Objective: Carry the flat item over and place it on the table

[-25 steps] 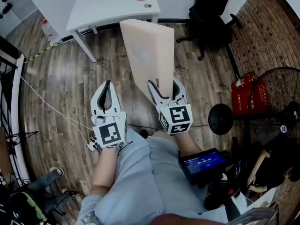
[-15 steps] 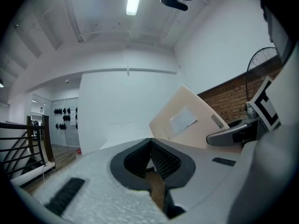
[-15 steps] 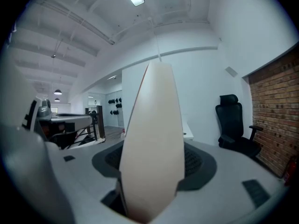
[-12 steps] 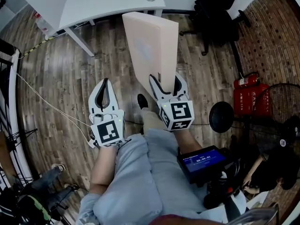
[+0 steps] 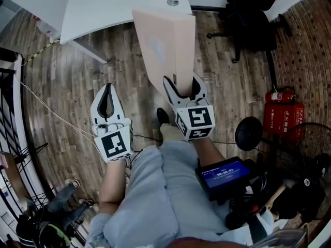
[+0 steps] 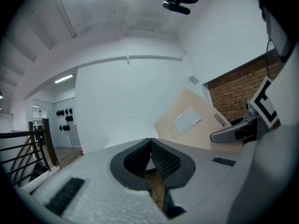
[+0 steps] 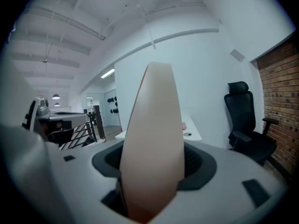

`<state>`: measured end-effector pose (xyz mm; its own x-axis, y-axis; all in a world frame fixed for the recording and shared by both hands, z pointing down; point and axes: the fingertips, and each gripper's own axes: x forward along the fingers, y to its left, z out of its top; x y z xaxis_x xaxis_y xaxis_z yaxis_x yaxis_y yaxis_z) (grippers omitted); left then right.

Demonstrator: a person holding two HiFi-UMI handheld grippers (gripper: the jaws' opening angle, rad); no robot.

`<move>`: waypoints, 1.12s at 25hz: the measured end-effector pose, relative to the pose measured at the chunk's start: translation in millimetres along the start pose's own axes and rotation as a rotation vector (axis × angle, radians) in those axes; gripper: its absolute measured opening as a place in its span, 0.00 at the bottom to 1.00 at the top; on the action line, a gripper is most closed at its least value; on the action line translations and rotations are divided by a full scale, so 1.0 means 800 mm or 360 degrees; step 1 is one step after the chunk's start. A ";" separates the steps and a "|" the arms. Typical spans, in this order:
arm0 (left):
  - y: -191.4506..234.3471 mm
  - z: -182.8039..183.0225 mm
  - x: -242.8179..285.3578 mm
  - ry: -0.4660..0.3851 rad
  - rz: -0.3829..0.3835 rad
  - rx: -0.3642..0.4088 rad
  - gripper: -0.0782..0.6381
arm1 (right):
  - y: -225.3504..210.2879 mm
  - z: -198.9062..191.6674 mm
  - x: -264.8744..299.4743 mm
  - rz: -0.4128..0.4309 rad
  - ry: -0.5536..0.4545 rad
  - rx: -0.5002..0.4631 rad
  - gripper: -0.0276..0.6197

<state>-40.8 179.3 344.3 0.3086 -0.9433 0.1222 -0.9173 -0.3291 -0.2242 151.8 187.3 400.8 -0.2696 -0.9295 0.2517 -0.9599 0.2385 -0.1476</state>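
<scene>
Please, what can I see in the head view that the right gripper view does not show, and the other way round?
Only the head view: the left gripper, its fingers together with nothing between them, the red fire extinguishers, the wooden floor, and the broad face of the flat beige board. Only the right gripper view: the ceiling lights and the board's narrow edge seen head-on. Both: the board held between the right gripper's fingers, the white table and the black office chair.
</scene>
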 end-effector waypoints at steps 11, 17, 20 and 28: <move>0.046 0.036 0.091 -0.0051 0.0104 0.0018 0.12 | -0.017 0.068 0.105 0.0101 -0.0099 -0.0023 0.49; 0.079 0.036 0.126 -0.0090 0.0150 0.0033 0.12 | -0.013 0.084 0.154 0.0127 -0.0112 -0.0044 0.49; 0.095 0.027 0.145 -0.0090 0.0165 0.0017 0.12 | -0.005 0.088 0.181 0.0160 -0.0110 -0.0051 0.49; 0.177 0.000 0.224 -0.0084 0.0201 -0.0021 0.12 | 0.039 0.105 0.293 0.0250 -0.0066 -0.0042 0.49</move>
<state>-115.8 -36.4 334.6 0.2029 -0.9783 0.0427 -0.9528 -0.2073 -0.2216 65.3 -46.8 374.8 -0.4135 -0.8910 0.1875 -0.9081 0.3884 -0.1568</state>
